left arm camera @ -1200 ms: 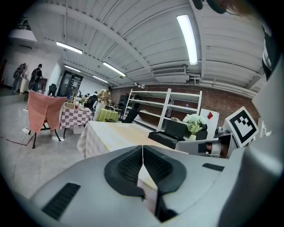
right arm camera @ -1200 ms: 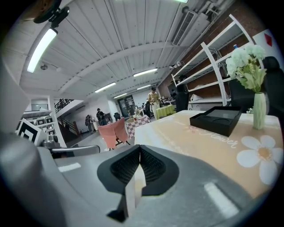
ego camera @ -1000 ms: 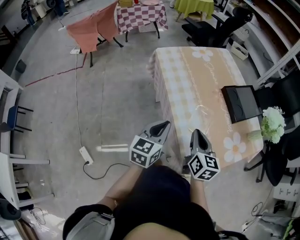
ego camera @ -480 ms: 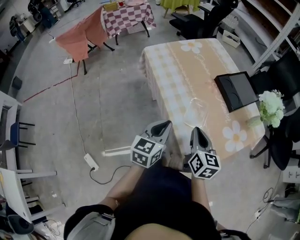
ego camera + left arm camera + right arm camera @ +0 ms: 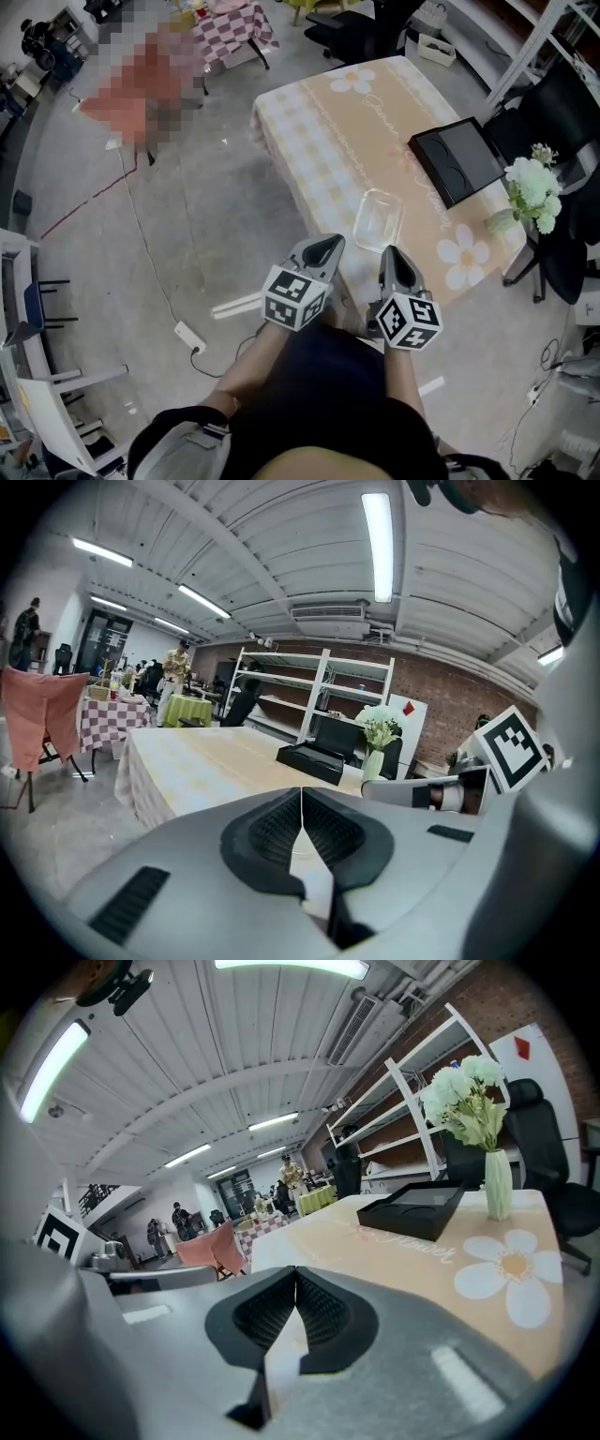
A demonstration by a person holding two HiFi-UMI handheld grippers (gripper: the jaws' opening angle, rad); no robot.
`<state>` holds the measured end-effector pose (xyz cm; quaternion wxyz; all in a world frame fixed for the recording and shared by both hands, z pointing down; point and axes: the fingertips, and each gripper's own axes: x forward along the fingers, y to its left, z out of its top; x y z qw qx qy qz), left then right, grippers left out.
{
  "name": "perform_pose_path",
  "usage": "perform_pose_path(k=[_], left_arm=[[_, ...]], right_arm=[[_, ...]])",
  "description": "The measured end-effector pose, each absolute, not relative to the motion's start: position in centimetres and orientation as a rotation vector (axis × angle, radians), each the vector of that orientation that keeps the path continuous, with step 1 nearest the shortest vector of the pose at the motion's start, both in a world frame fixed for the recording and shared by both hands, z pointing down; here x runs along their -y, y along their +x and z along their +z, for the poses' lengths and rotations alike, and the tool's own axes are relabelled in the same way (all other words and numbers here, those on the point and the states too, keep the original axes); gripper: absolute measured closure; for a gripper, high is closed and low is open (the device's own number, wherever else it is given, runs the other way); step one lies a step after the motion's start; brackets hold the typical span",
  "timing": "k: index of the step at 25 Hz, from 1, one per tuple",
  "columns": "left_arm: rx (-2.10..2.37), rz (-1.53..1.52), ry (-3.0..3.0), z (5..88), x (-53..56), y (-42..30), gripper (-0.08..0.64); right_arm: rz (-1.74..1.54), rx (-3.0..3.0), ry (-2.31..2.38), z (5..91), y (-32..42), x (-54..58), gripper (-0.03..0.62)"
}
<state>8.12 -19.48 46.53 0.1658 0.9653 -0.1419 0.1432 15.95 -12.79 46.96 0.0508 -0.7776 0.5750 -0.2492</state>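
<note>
Both grippers are up in front of the person's chest, side by side, not touching each other. Left gripper: jaws pressed flat together, nothing between them. Right gripper: same, jaws closed on each other, empty. Both point toward the near end of the table, which has a peach checked cloth.

Closest thing is a clear plastic container. It sits on the cloth near that end, just beyond the right gripper's tips and apart from both grippers. Can't tell if anything's in it.

The floor left of the grippers has a white power strip with its cable.

Further along the table's right side a black tray lies flat, well apart from the container. A vase of white flowers stands beside the tray at the table's edge.

Far end of the room has a small checkered table.
</note>
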Motion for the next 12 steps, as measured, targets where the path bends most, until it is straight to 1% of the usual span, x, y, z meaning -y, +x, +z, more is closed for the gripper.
perform_pose_path(k=[12], left_arm=[[0.179,0.457,2.765,46.3,21.6,13.5,0.548]], right_arm=[[-0.79,-1.558,-2.496,47.5,20.0,14.2,0.588]])
